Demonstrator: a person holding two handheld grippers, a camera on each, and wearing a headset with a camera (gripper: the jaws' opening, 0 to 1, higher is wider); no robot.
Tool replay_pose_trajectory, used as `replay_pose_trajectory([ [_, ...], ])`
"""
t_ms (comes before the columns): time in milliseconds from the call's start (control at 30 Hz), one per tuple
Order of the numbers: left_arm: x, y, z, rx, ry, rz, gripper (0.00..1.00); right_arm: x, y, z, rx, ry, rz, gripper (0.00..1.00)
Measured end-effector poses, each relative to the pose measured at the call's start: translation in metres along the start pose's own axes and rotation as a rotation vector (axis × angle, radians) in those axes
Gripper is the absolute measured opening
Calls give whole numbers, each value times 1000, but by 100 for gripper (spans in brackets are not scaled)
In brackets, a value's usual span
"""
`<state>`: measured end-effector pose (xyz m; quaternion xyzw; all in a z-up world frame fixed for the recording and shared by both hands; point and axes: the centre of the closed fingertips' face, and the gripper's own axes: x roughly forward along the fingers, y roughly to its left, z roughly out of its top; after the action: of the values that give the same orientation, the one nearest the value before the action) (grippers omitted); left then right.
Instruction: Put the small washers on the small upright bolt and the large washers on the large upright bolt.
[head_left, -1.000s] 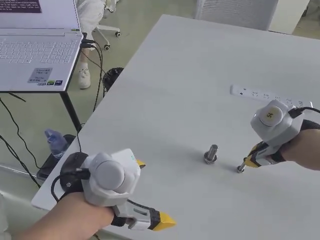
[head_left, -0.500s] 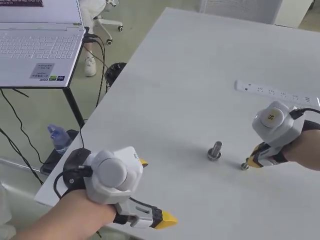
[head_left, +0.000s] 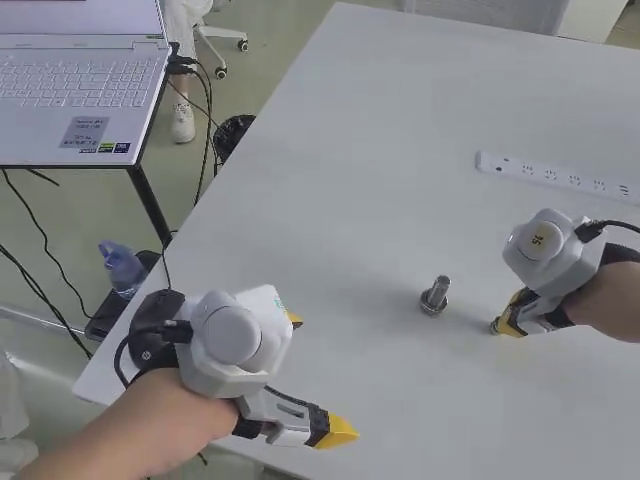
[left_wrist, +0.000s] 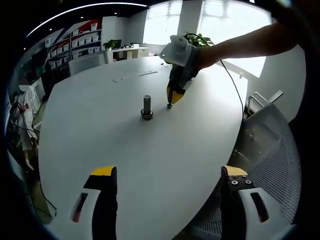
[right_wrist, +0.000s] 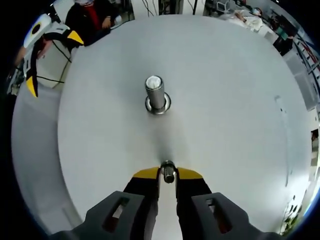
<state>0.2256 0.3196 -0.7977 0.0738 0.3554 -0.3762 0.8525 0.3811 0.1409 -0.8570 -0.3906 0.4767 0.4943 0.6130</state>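
- I see the white table (head_left: 380, 150) carrying the large bolt (right_wrist: 156, 92), which stands upright.
- My left gripper (left_wrist: 169, 175) is well apart from the large bolt, over the table's edge, jaws spread wide and holding nothing.
- My right gripper (head_left: 505, 325) is just beside the large bolt, jaws narrowed onto the small bolt (right_wrist: 168, 171).
- The small bolt stands upright on the table, near the large bolt, not touching it.

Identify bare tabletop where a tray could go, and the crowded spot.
Free: the stretch between the left gripper and the large bolt, and far tabletop left of the power strip. Crowded: beside the large bolt, where the right gripper grips the small bolt.
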Motion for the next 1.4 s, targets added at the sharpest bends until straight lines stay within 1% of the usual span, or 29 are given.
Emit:
replay_pose_trajectory([
  [167,0,2,0,-5,0,1,85,4,1,-3,-10,10,-2,12],
  [233,1,2,-2,-6,1,-1,85,4,1,-1,-27,3,-10,12],
  [333,0,3,-1,-7,0,0,85,3,1,0,-10,0,-8,12],
  [433,0,4,-2,-4,2,1,84,3,1,0,-10,-2,-7,12],
  [567,-1,2,-1,-6,-5,1,84,3,3,1,-28,8,-17,13],
  [833,-2,1,-4,-5,3,2,84,2,3,1,-19,9,-18,13],
  [933,-2,0,-5,-4,11,0,83,2,4,0,-26,8,-13,13],
  [1100,-2,1,-5,-4,8,3,83,2,4,0,-38,8,-15,13],
  [1167,-2,0,-4,-6,9,3,83,2,4,0,-38,6,-14,15],
  [1233,-2,0,-4,-5,8,3,83,2,4,1,-32,0,-12,19],
  [1267,-2,0,-4,-5,6,3,83,3,6,3,-28,-7,-1,21],
  [1300,-2,0,-4,-6,6,3,83,2,7,3,-30,-6,0,20],
  [1367,-3,-1,-5,-5,7,3,83,2,4,2,-52,2,-15,20],
  [1400,-3,-1,-5,-5,8,3,83,2,5,3,-46,1,-11,21],
])
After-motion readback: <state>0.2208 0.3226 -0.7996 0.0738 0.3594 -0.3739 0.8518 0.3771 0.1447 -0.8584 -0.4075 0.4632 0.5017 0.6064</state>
